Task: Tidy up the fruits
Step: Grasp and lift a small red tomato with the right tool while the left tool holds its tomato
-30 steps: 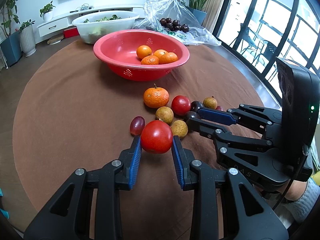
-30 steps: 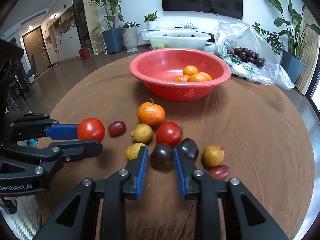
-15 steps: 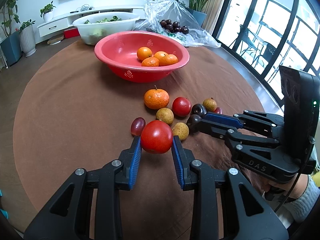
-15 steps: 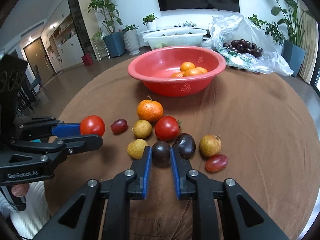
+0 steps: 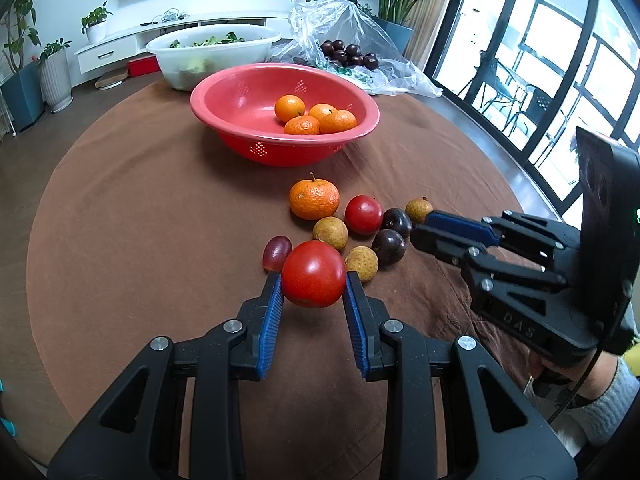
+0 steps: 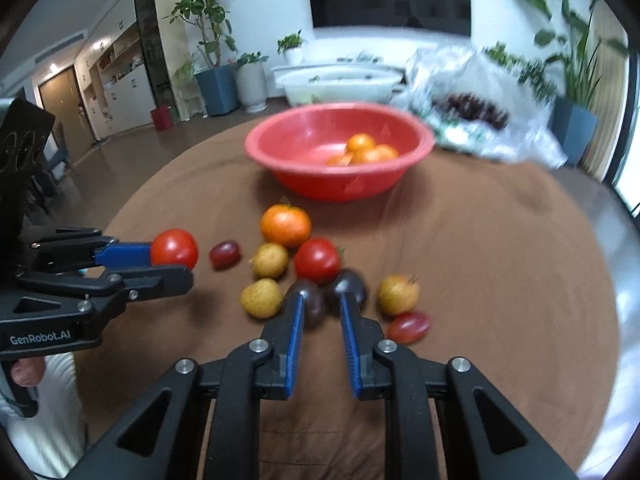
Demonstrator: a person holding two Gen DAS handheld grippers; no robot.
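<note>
My left gripper (image 5: 313,284) is shut on a red tomato (image 5: 313,273) and holds it above the brown cloth; the tomato shows in the right wrist view (image 6: 174,248) too. My right gripper (image 6: 321,306) is empty, its jaws apart, just behind two dark plums (image 6: 314,300) that lie on the cloth; it shows at the right in the left wrist view (image 5: 420,232). Loose fruit lies in a cluster: a mandarin (image 5: 314,199), a second tomato (image 5: 363,214), yellow-brown longans (image 5: 330,233), red grapes (image 5: 276,252). A red bowl (image 5: 240,92) holds several mandarins.
A white basin of greens (image 5: 212,54) and a clear plastic bag of dark plums (image 5: 352,56) stand behind the red bowl. The round table's edge (image 5: 516,188) curves close on the right, with windows beyond.
My right gripper has let go of the dark plum, opened a little and pulled back from it. My left gripper holds the tomato in the same place.
</note>
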